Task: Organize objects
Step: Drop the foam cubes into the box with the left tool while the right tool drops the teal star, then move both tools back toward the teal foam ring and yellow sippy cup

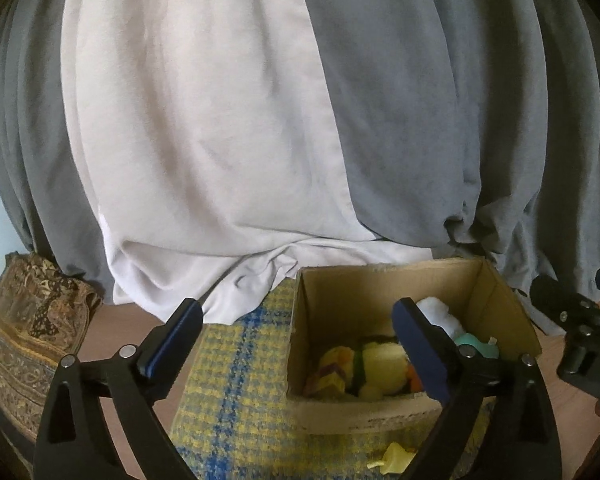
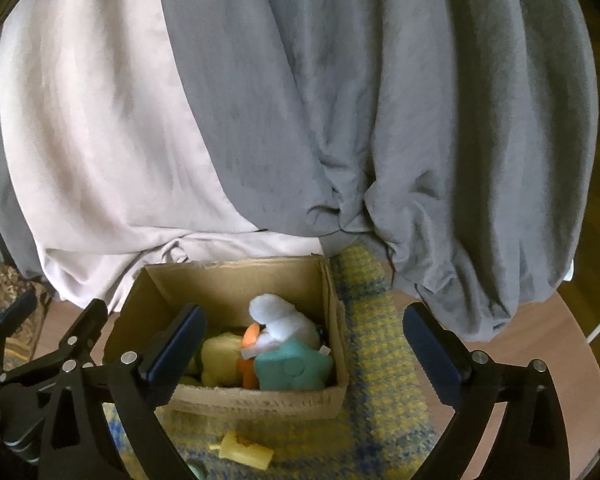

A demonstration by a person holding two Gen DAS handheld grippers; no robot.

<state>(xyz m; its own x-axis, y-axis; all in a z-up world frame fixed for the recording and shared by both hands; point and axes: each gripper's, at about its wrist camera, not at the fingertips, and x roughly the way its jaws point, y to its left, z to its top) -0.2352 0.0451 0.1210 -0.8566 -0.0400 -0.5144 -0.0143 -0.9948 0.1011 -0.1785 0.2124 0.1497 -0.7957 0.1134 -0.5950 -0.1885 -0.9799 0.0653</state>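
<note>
An open cardboard box (image 1: 336, 292) (image 2: 228, 284) stands on a yellow-and-blue woven mat (image 1: 236, 392) (image 2: 384, 364). It holds several soft toys: a teal star (image 2: 290, 368), a white plush (image 2: 284, 320), a yellow plush (image 2: 220, 360) (image 1: 380, 364) and orange pieces. A small yellow toy (image 2: 246, 450) (image 1: 396, 458) lies on the mat in front of the box. My left gripper (image 1: 298, 334) is open and empty, above the mat at the box's left side. My right gripper (image 2: 302, 344) is open and empty, above the box's right half.
White and grey bedding (image 1: 220, 140) (image 2: 340, 120) hangs down behind the box. A patterned brown cushion (image 1: 24, 328) lies at the left on the wooden floor (image 2: 540, 332). The other gripper shows at each view's edge.
</note>
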